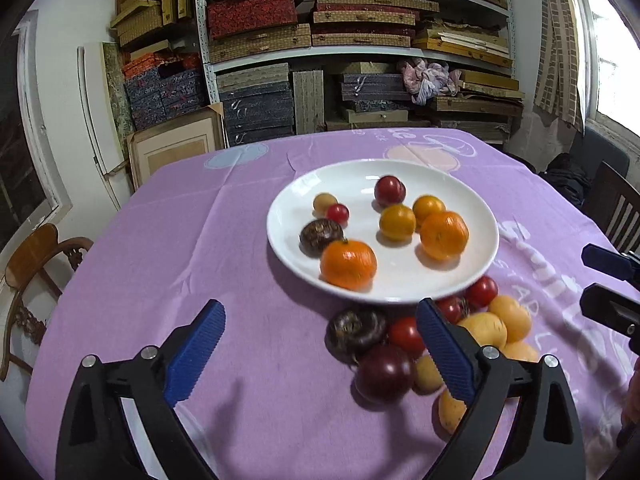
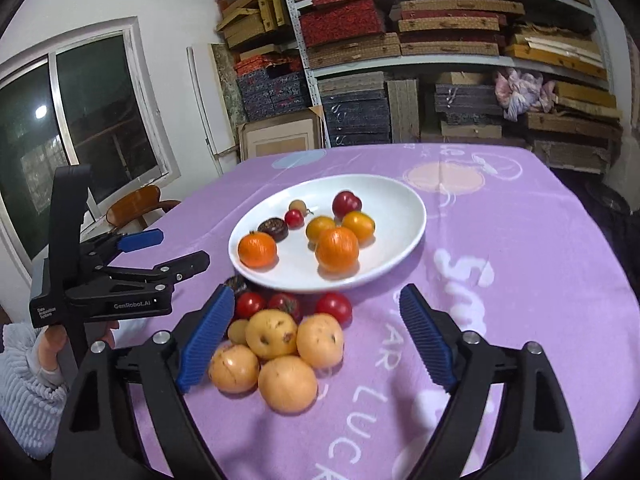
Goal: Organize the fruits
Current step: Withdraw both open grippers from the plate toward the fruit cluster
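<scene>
A white plate (image 1: pixel 400 268) (image 2: pixel 394 208) on the purple cloth holds two mandarins (image 1: pixel 349 264), yellow fruits (image 1: pixel 397 222), a dark red plum (image 1: pixel 389 190), a small tomato and a brown chestnut-like piece. A loose pile lies on the cloth at the plate's near rim: red tomatoes (image 2: pixel 334 306), pale yellow fruits (image 2: pixel 287 383), a dark plum (image 1: pixel 383 374) and a brown piece (image 1: pixel 354 330). My left gripper (image 1: pixel 321 307) is open and empty, left of the pile. My right gripper (image 2: pixel 316 292) is open over the pile, holding nothing.
The purple tablecloth (image 1: pixel 240 240) covers the whole table. Shelves stacked with boxes (image 1: pixel 360 40) stand behind it. Wooden chairs sit at the left (image 1: pixel 36 256) and right (image 1: pixel 616 200). A hand in a fluffy sleeve (image 2: pixel 24 376) holds the left gripper (image 2: pixel 182 247).
</scene>
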{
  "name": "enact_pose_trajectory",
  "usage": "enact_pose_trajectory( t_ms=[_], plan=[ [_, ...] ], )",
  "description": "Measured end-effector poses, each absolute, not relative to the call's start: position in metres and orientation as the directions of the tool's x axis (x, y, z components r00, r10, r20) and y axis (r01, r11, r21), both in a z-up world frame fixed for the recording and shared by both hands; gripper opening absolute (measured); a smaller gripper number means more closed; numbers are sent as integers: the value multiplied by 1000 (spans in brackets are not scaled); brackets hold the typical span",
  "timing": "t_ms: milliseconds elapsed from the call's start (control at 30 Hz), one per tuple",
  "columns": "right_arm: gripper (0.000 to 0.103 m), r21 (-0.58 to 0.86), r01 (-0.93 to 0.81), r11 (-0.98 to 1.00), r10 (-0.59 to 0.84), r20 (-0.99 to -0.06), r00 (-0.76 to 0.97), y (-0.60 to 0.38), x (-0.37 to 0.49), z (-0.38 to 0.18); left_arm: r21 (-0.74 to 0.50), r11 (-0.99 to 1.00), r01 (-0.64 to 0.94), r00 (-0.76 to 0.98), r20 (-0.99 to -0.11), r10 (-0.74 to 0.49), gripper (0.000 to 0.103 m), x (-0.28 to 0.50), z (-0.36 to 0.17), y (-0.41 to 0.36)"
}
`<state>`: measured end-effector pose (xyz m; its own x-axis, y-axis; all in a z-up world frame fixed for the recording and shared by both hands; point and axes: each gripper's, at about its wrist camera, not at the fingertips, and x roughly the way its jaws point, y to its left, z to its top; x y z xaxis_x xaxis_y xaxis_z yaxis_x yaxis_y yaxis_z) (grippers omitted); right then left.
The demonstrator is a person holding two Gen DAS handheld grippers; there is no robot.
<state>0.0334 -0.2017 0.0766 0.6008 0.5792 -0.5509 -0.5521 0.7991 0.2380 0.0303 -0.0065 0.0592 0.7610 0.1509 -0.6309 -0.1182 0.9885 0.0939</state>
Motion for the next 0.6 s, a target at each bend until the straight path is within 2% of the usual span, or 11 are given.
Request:
enact_pose_trajectory(
  t_ms=[67, 200, 267, 400, 500, 600],
  plan=[
    [83, 220, -561, 798, 565, -597, 570, -199, 34, 66, 99, 989, -112, 752, -642, 149, 97, 27, 47, -13],
    [83, 212, -591, 778, 583, -595, 554, -196, 27, 65, 107, 990, -95, 742, -655, 143, 97, 28, 38, -17],
    [83, 184, -604, 775, 571, -612, 547, -193, 25, 62, 49, 996, -74, 735, -672, 88, 97, 28, 35, -12],
    [73, 171, -627, 760, 566, -648, 509, -181, 23, 54, -55, 998, -37, 700, -714, -13, 97, 29, 25, -2],
    [71, 165, -637, 753, 565, -659, 497, -177, 22, 51, -49, 999, -14, 699, -715, -25, 97, 28, 22, -6],
    [71, 170, -635, 753, 564, -664, 491, -176, 22, 50, 6, 1000, -21, 698, -716, 20, 97, 33, 19, -13]
  ],
)
